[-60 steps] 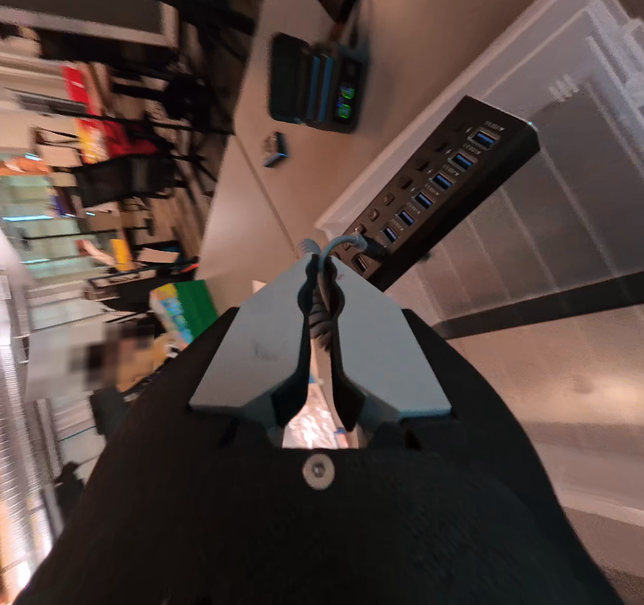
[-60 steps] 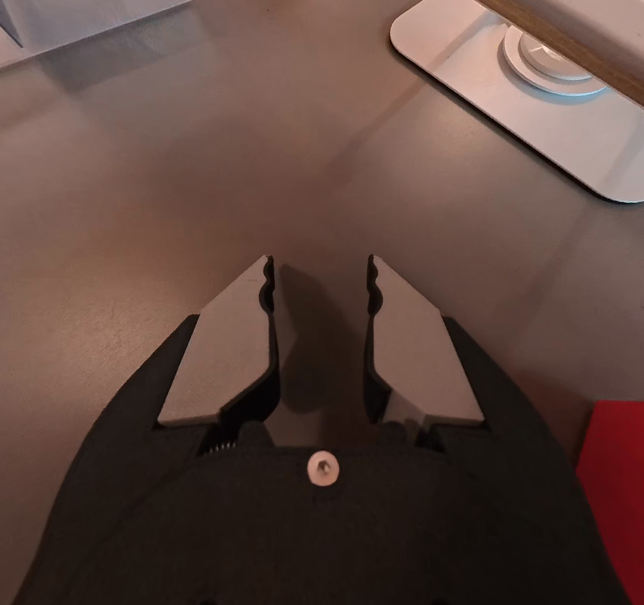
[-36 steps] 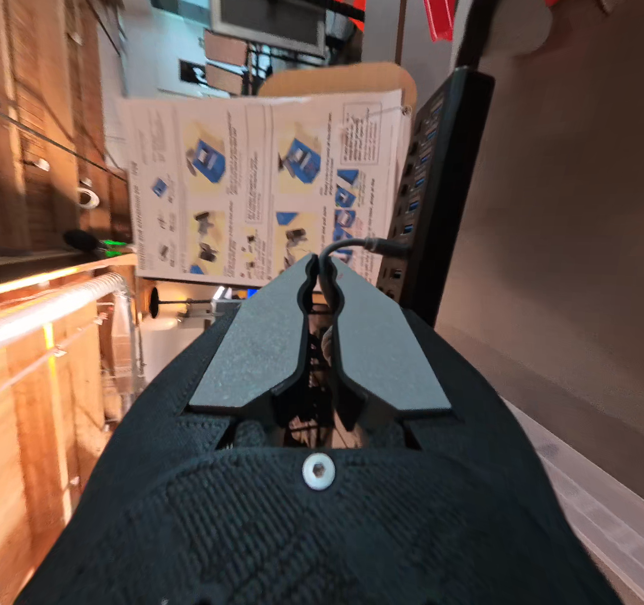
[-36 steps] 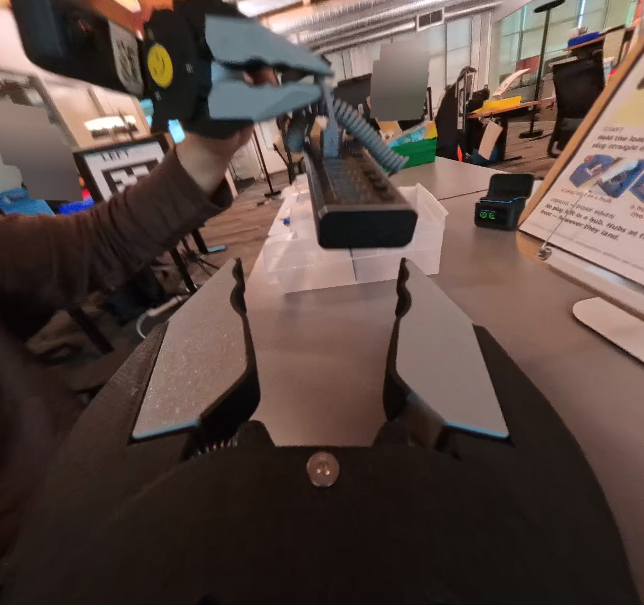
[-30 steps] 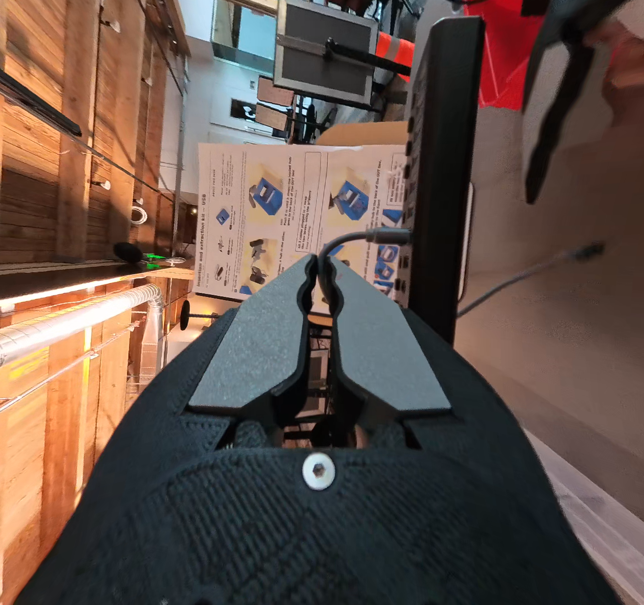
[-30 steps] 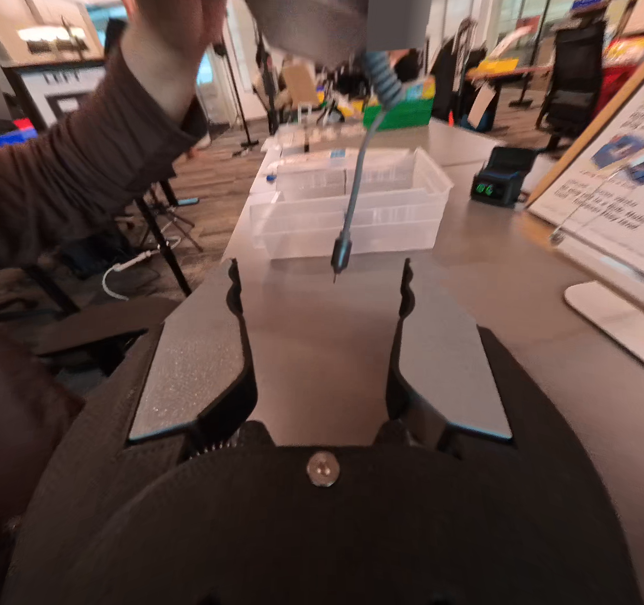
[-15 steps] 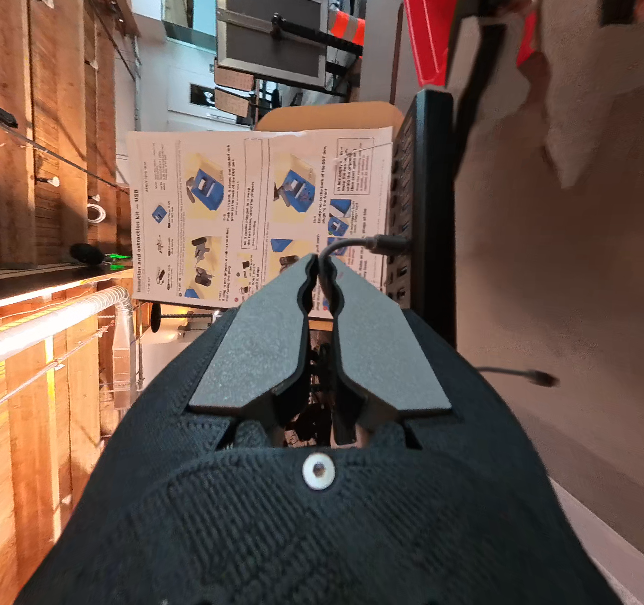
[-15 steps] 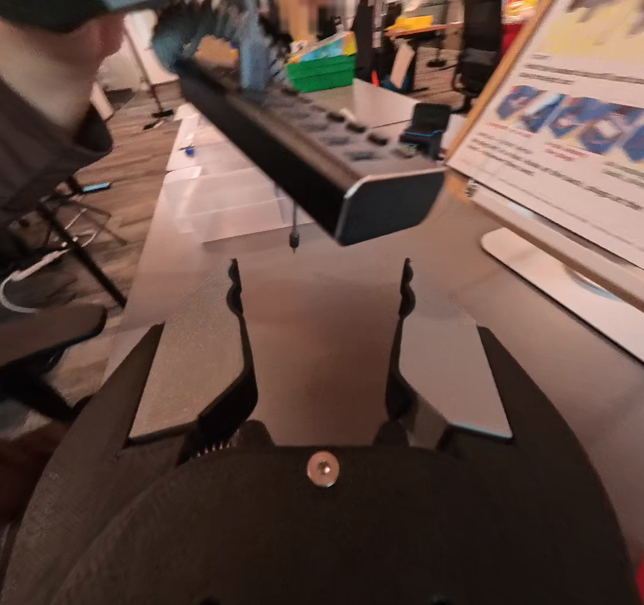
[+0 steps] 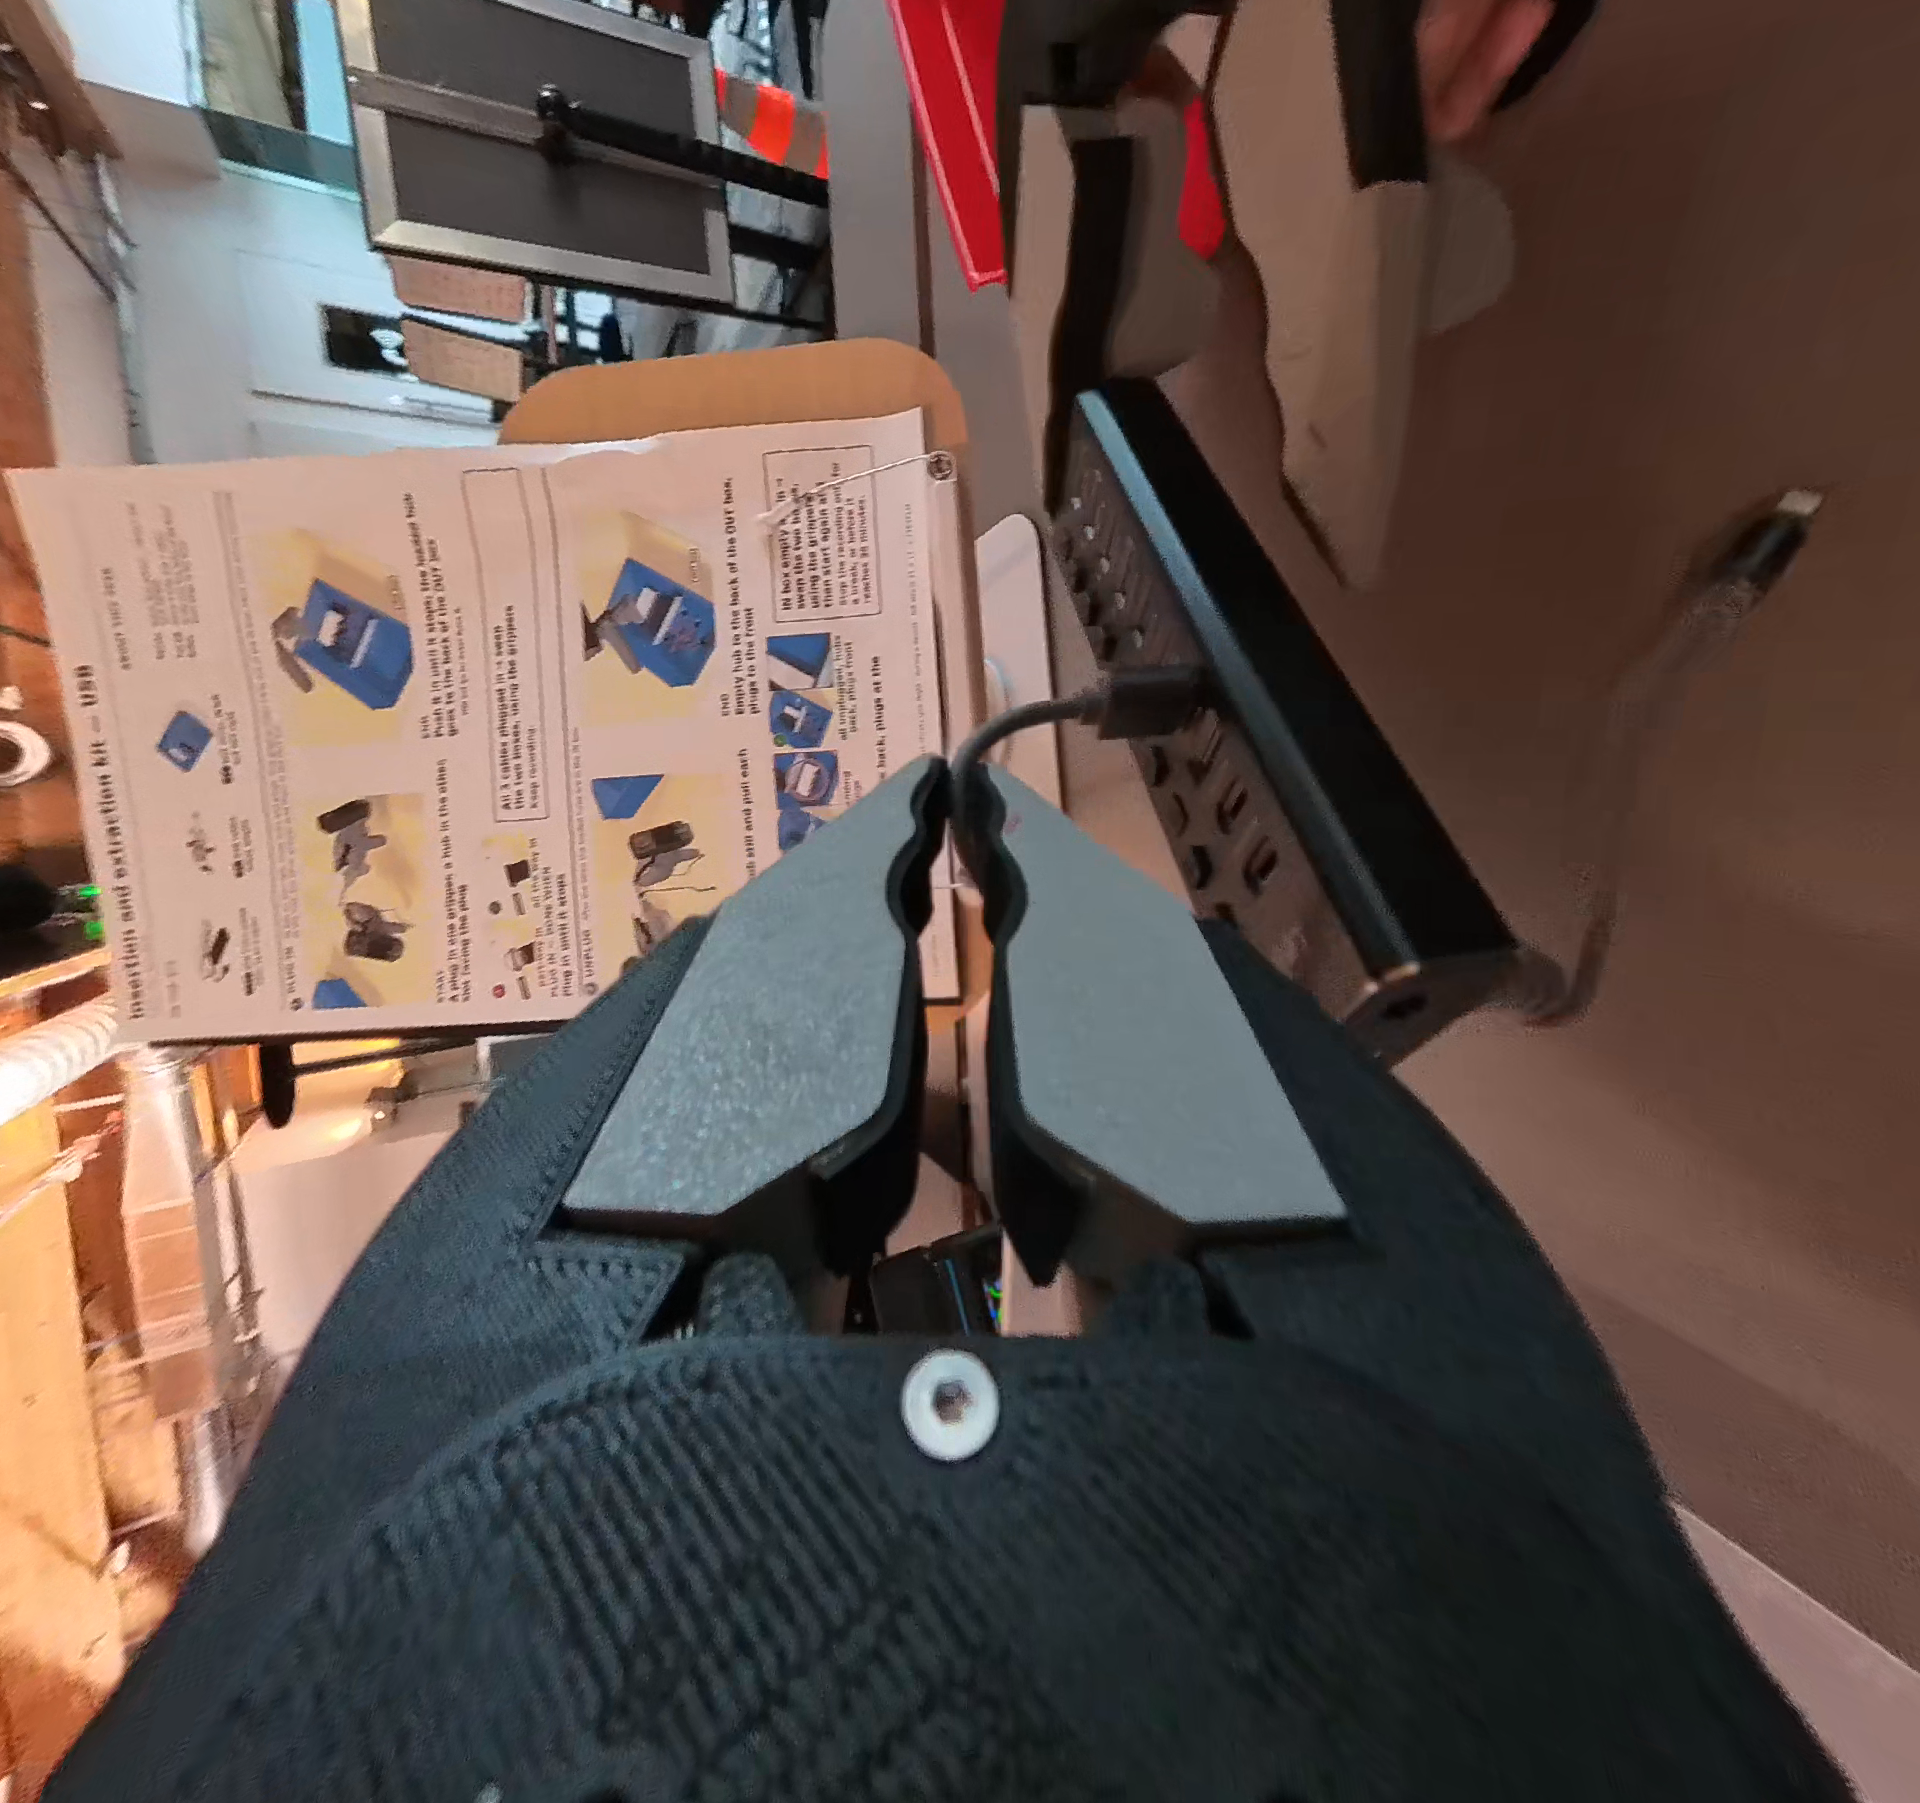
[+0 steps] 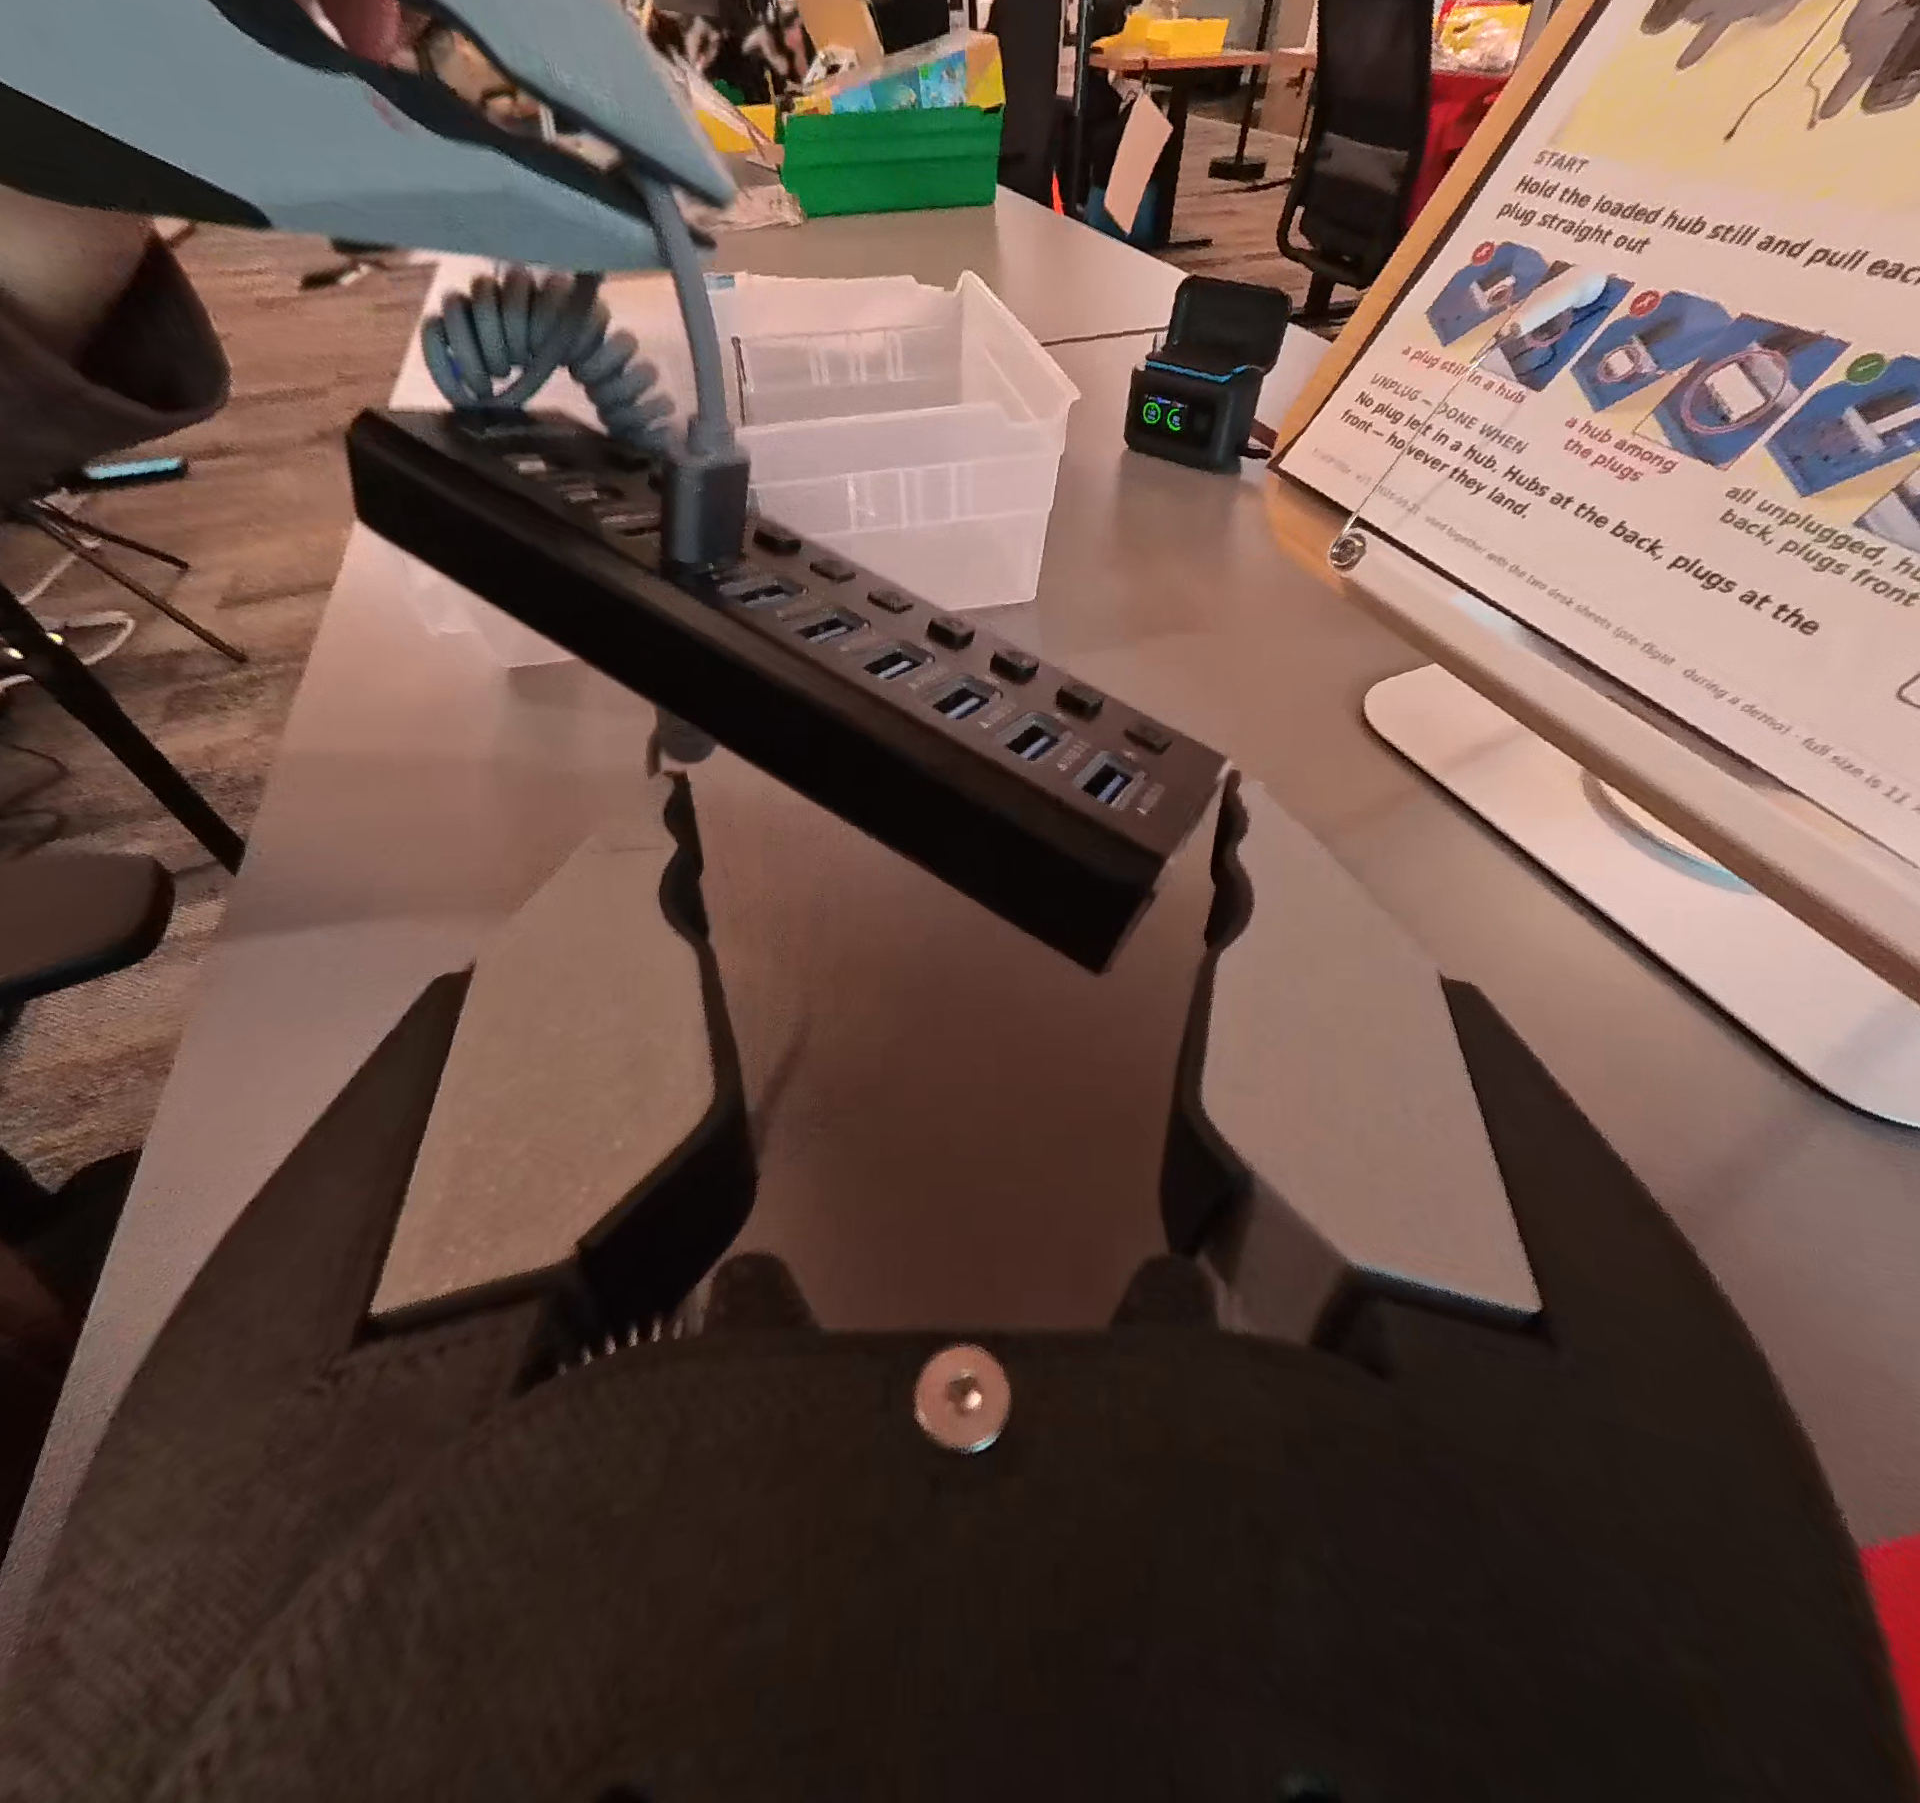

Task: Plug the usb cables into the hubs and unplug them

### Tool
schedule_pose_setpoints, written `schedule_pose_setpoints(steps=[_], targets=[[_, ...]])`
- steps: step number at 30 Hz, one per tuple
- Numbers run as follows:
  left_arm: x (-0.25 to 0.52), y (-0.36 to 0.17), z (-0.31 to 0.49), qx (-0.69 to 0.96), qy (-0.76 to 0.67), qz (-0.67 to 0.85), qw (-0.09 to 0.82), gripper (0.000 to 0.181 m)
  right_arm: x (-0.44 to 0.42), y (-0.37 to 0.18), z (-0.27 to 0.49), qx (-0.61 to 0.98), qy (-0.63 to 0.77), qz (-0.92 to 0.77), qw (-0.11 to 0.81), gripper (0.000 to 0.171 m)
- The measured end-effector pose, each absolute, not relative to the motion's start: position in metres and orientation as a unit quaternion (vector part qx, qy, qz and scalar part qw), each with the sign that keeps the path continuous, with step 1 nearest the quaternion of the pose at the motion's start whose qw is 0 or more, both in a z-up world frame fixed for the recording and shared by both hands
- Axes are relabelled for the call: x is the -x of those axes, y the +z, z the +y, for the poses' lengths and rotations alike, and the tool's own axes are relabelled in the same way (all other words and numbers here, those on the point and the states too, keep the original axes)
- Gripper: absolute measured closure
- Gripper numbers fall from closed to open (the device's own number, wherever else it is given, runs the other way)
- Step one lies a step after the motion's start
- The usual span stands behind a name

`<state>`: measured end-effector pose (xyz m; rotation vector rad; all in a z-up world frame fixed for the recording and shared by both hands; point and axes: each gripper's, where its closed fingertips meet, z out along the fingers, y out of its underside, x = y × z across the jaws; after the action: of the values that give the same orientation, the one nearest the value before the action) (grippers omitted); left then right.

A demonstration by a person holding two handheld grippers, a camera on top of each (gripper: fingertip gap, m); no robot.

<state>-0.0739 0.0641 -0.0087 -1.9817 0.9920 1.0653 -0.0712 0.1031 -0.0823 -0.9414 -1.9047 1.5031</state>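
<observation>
One plug (image 10: 707, 496) sits in the black hub (image 10: 790, 673), which hangs above the bench (image 10: 935, 1057) by its grey cable (image 9: 1013, 730). Left gripper (image 9: 961, 818) pinches that cable; right gripper (image 10: 951, 870), jaws apart beneath the hub's near end, seems poised to steady it for unplugging.

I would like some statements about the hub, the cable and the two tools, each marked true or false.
1. The left tool is shut on the grey cable. True.
2. The black hub lies flat on the table. False: it hangs tilted in the air from the plugged cable.
3. The right tool is open, and the hub's near end is between its tips. True.
4. Every port of the hub has a plug in it. False: only one plug is visible, and several blue ports are empty.
5. The clear plastic bin stands behind the hub. True.
</observation>
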Motion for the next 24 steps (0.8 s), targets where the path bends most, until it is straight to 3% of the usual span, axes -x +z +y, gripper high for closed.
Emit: schedule_pose_setpoints(steps=[5, 8, 14, 19, 22, 24], targets=[[0.077, -0.017, 0.060, 0.771, 0.392, 0.381, 0.326, 0.179, 0.063, -0.080, 0.100, 0.335, 0.568, -0.715, 0.233, 0.081], [0.080, -0.015, 0.059, 0.771, 0.395, 0.375, 0.329, 0.179, 0.058, -0.094, 0.098, 0.321, 0.534, -0.750, 0.222, 0.100], [0.083, -0.023, 0.051, 0.777, 0.391, 0.379, 0.317, 0.179, 0.057, -0.107, 0.092, 0.298, 0.501, -0.778, 0.235, 0.101], [0.092, -0.035, 0.042, 0.789, 0.385, 0.366, 0.308, 0.179, 0.043, -0.127, 0.081, 0.261, 0.467, -0.822, 0.193, 0.112], [0.096, -0.040, 0.037, 0.794, 0.380, 0.359, 0.311, 0.180, 0.051, -0.127, 0.082, 0.274, 0.460, -0.817, 0.216, 0.118], [0.096, -0.045, 0.035, 0.795, 0.379, 0.360, 0.307, 0.179, 0.059, -0.123, 0.087, 0.285, 0.459, -0.805, 0.245, 0.104]])
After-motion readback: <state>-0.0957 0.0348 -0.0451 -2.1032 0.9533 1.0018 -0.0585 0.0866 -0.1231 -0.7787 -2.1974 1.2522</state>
